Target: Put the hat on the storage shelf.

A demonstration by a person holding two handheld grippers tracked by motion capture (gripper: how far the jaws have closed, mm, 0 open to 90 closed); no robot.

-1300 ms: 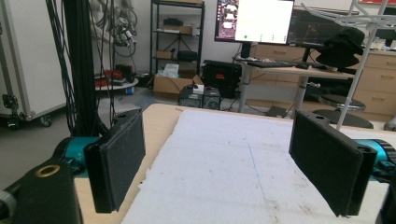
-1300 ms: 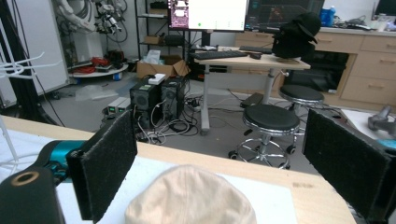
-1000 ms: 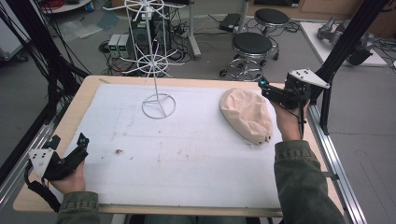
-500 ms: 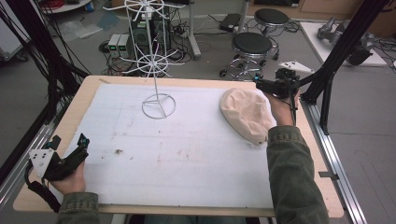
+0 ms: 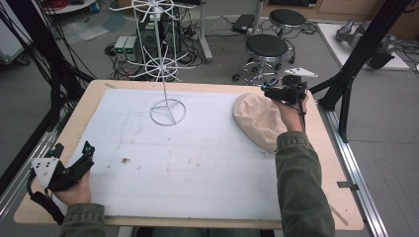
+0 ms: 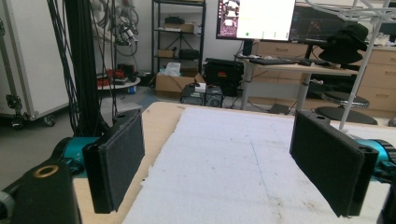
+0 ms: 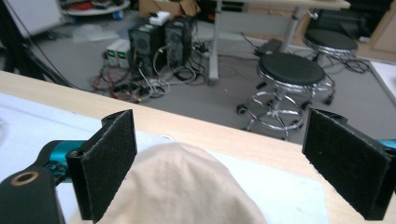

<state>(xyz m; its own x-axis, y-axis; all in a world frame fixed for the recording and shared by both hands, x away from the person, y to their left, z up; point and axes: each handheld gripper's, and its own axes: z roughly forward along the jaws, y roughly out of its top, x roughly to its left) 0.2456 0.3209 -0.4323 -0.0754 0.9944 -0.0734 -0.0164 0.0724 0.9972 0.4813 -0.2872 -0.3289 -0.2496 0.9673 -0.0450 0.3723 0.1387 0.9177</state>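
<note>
Nearest the person, the left gripper (image 5: 84, 154) rests at the near left corner of the table (image 5: 346, 173), on the edge of a white foam mat (image 5: 188, 163). Its fingers (image 6: 119, 163) are spread wide with nothing between them, only bare mat ahead.

Farther off, at the right, the right gripper (image 5: 276, 93) hovers at the far edge of a beige hat (image 5: 259, 121). The hat lies flat on the mat. In the right gripper view its crown (image 7: 182, 186) rises between and just below the spread fingers (image 7: 109, 163), which do not touch it; the fabric sits closer to the left finger in that view.

Beyond the left gripper's fingers and well to the side of the right one's, a white wire rack (image 5: 165, 64) stands on its ring base at the far middle of the mat, its arms bare.

By the look of it, the work has barely begun: the hat is not yet gripped. Closing on it, lifting it and, probably, hanging it on the rack all remain.
</note>
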